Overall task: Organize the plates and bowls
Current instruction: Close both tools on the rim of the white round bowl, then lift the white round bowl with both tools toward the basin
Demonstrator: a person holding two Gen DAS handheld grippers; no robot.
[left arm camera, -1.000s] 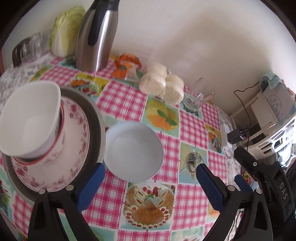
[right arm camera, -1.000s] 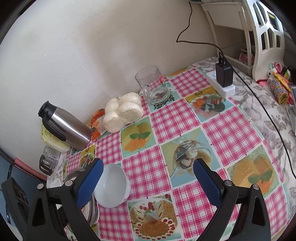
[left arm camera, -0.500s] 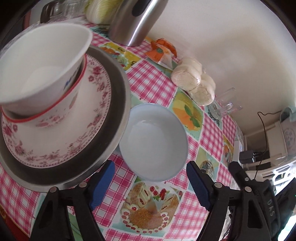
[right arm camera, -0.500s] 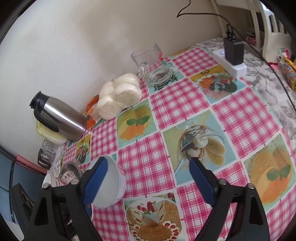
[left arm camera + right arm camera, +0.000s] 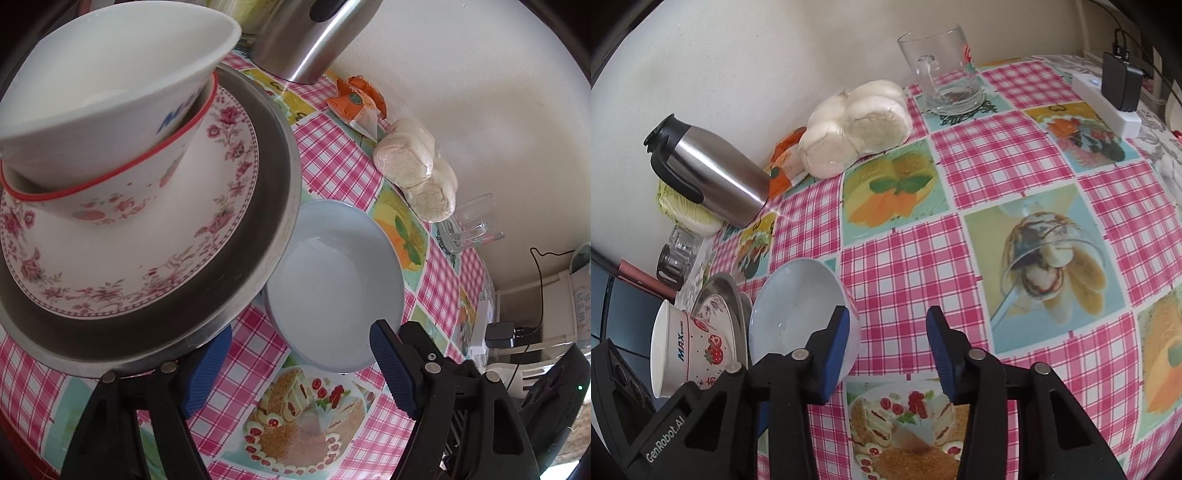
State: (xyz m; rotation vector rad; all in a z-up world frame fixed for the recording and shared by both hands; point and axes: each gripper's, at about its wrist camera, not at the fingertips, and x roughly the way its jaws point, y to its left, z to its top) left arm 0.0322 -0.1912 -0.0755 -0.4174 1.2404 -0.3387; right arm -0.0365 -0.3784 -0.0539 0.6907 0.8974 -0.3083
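A pale blue bowl [image 5: 332, 280] sits on the checked tablecloth, right beside a stack. The stack is a white bowl [image 5: 110, 74] in a red-rimmed floral bowl [image 5: 122, 184] on a floral plate [image 5: 147, 266] on a steel plate [image 5: 266, 221]. My left gripper [image 5: 299, 369] is open. One finger is under the steel plate's near rim and the other is over the blue bowl's near rim. My right gripper [image 5: 890, 347] is closing. Its left finger lies over the right rim of the blue bowl [image 5: 798, 306]. Its right finger is over bare cloth, and neither pad presses on anything.
Along the wall stand a steel flask [image 5: 713, 173], an orange packet [image 5: 358, 99], a bag of buns [image 5: 857, 118] and a glass mug [image 5: 942, 70]. A cabbage [image 5: 683, 210] and glass jars [image 5: 676, 254] sit behind the stack. A power strip with a charger [image 5: 1108, 96] lies far right.
Both grippers have come down closer to the table. The left view has rolled, and its left finger is now under the steel plate's rim. The right jaws have narrowed a lot beside the blue bowl.
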